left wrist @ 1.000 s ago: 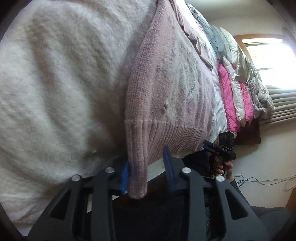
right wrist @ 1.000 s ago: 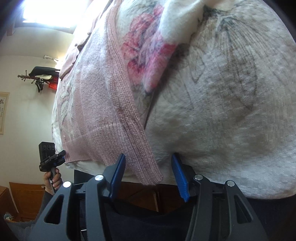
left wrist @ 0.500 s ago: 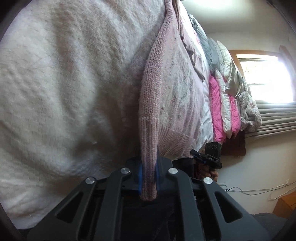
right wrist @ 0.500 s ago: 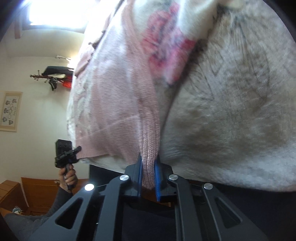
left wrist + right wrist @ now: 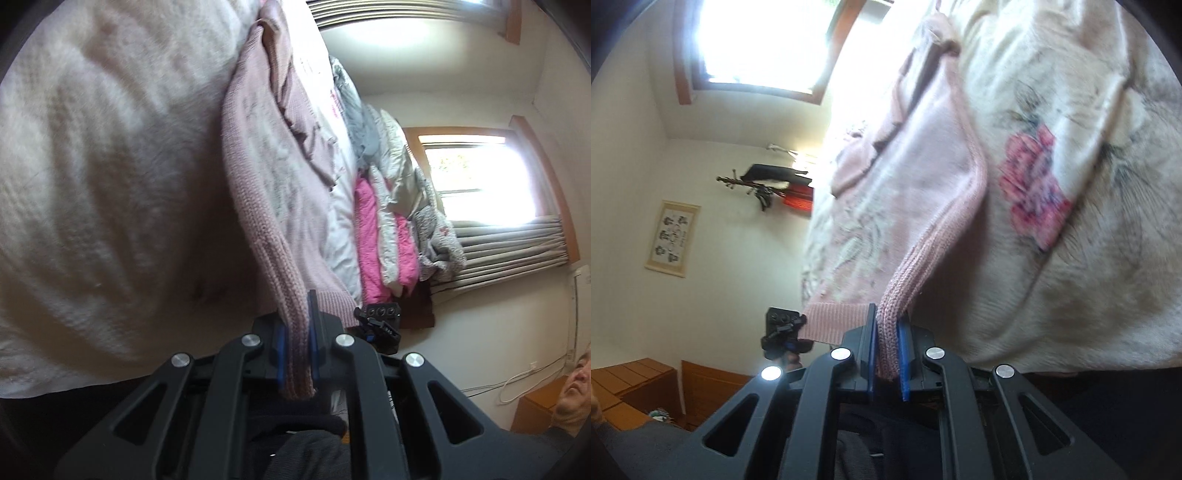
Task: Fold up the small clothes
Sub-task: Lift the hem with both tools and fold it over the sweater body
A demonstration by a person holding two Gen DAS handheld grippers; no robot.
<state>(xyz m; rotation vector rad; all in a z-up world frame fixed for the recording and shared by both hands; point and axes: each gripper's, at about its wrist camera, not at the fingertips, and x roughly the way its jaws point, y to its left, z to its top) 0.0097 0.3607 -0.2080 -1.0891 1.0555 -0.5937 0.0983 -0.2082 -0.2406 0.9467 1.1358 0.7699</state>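
Observation:
A small pink knitted cardigan point(image 5: 266, 177) lies on the white quilted bed cover point(image 5: 92, 166). My left gripper point(image 5: 295, 339) is shut on one corner of its ribbed hem, and the fabric hangs out below the blue pads. In the right wrist view the same pink cardigan point(image 5: 916, 192) stretches up from my right gripper point(image 5: 888, 343), which is shut on the other ribbed hem corner. Both corners are lifted off the bed edge. Each view shows the other gripper small beside the hem, at the left gripper point(image 5: 783, 328) and the right gripper point(image 5: 380, 321).
A pile of pink, grey and white clothes point(image 5: 388, 206) sits further along the bed by a window with blinds point(image 5: 517, 243). The bed cover has a pink flower print point(image 5: 1034, 199). A wooden dresser point(image 5: 635, 384) and a coat rack point(image 5: 768, 184) stand by the wall. A person's face shows at the lower right.
Both grippers were open around the hem corners a second ago, then shut on them. Since then both have lifted and tilted, pulling the hem up off the bed edge.

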